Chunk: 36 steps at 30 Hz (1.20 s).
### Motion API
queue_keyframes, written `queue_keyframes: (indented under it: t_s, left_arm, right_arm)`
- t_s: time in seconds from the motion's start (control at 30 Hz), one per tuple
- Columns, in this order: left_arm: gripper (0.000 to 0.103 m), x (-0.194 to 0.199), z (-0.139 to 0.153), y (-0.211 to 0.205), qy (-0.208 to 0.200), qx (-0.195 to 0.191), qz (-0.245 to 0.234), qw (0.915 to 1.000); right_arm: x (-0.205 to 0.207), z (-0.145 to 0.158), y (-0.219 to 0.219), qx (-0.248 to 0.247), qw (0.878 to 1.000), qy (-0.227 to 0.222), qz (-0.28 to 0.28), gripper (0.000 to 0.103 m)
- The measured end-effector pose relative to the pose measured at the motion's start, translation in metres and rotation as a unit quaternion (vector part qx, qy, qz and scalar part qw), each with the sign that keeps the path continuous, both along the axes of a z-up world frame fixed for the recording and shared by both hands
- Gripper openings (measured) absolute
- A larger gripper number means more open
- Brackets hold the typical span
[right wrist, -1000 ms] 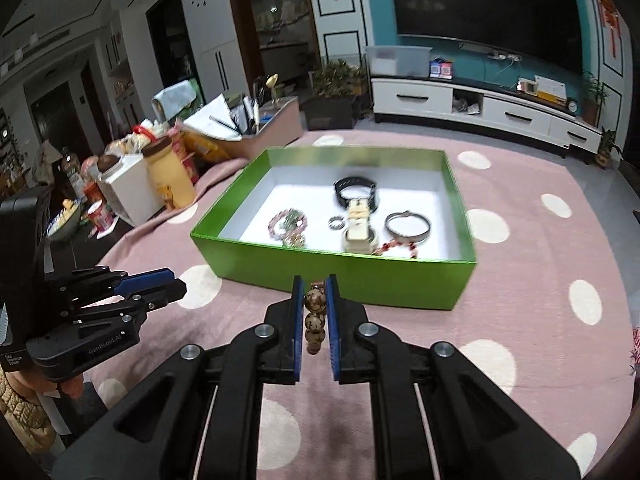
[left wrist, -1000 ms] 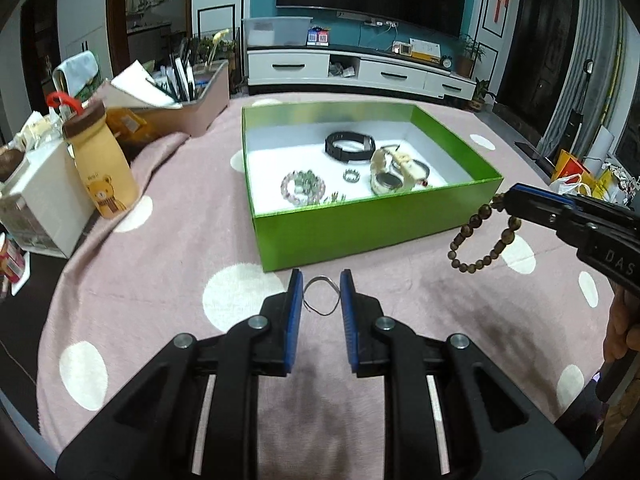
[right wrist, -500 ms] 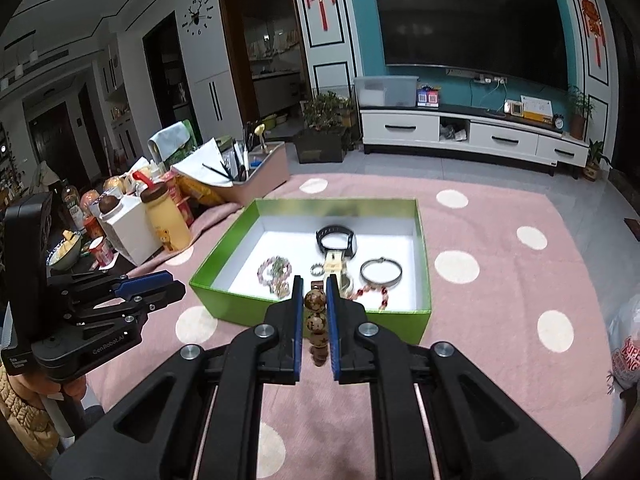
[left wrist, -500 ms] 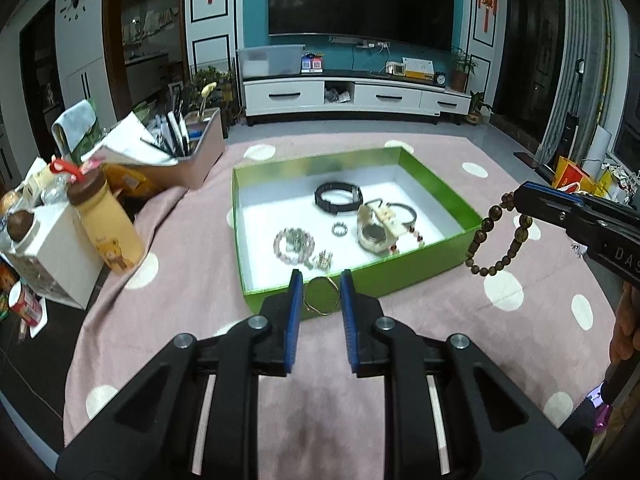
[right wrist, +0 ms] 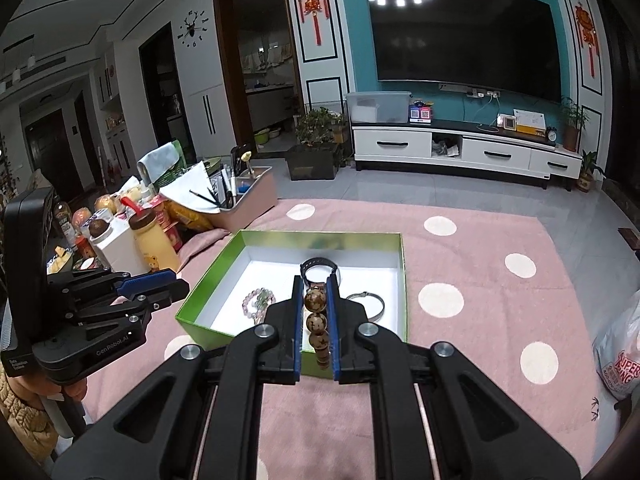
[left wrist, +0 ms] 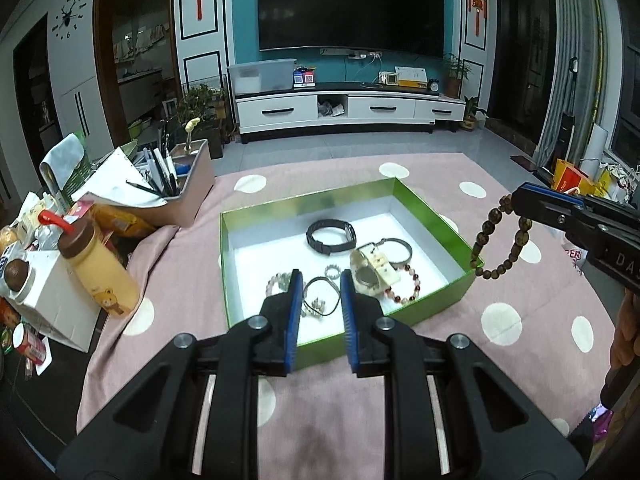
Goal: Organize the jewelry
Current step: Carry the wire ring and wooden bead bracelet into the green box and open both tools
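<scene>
A green box (left wrist: 436,212) with a white floor sits on the pink dotted cloth; it also shows in the right wrist view (right wrist: 401,276). Inside lie a black band (left wrist: 330,236), a cream watch (left wrist: 374,270), a metal bangle (left wrist: 396,248), a red bead bracelet (left wrist: 404,292) and a pale bead bracelet (right wrist: 258,302). My left gripper (left wrist: 320,292) is shut on a thin wire ring (left wrist: 320,296), held above the box's near edge. My right gripper (right wrist: 316,316) is shut on a brown wooden bead bracelet (right wrist: 316,322), which hangs at the right (left wrist: 500,240), raised over the box's near side.
A yellow bear bottle (left wrist: 98,270), a white carton (left wrist: 52,300) and snack packs crowd the table's left edge. A pink bin with pens and paper (left wrist: 176,196) stands behind them. A plastic bag (right wrist: 616,356) lies at the right. The TV cabinet (left wrist: 348,110) is far behind.
Both grippers have risen and drawn back from the table with their bracelets still held. The box now looks smaller and lower in both views.
</scene>
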<state>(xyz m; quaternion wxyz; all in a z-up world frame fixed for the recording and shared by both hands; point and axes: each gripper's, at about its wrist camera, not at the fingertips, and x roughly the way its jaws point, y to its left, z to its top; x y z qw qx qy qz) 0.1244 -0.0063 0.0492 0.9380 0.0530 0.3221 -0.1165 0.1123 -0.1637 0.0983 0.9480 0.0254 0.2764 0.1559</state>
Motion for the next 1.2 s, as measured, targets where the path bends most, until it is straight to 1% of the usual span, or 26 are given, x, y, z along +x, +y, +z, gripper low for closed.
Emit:
queue_keyframes:
  t_s: [0.2, 0.37, 0.57, 0.73, 0.9, 1.2]
  left_arm:
    - [0.019, 0.030, -0.006, -0.006, 0.015, -0.001, 0.006, 0.9999]
    - [0.019, 0.056, -0.013, -0.009, 0.028, 0.003, 0.009, 0.9996]
    - [0.019, 0.090, -0.030, -0.010, 0.053, 0.009, 0.016, 0.9984]
    - [0.019, 0.112, -0.045, -0.014, 0.073, 0.017, 0.018, 0.9970]
    - [0.019, 0.125, -0.055, -0.016, 0.089, 0.022, 0.022, 0.9956]
    - [0.019, 0.137, -0.070, -0.017, 0.109, 0.028, 0.029, 0.9932]
  right_arm:
    - [0.026, -0.003, 0.000, -0.003, 1.000, 0.002, -0.009, 0.011]
    - [0.054, -0.011, 0.003, -0.012, 1.000, 0.012, -0.014, 0.011]
    - [0.088, -0.027, 0.004, -0.016, 0.999, 0.035, -0.018, 0.011]
    - [0.110, -0.048, 0.004, -0.024, 0.997, 0.064, -0.022, 0.011]
    - [0.123, -0.062, 0.003, -0.029, 0.996, 0.081, -0.025, 0.011]
    - [0.137, -0.075, 0.002, -0.032, 0.994, 0.101, -0.031, 0.011]
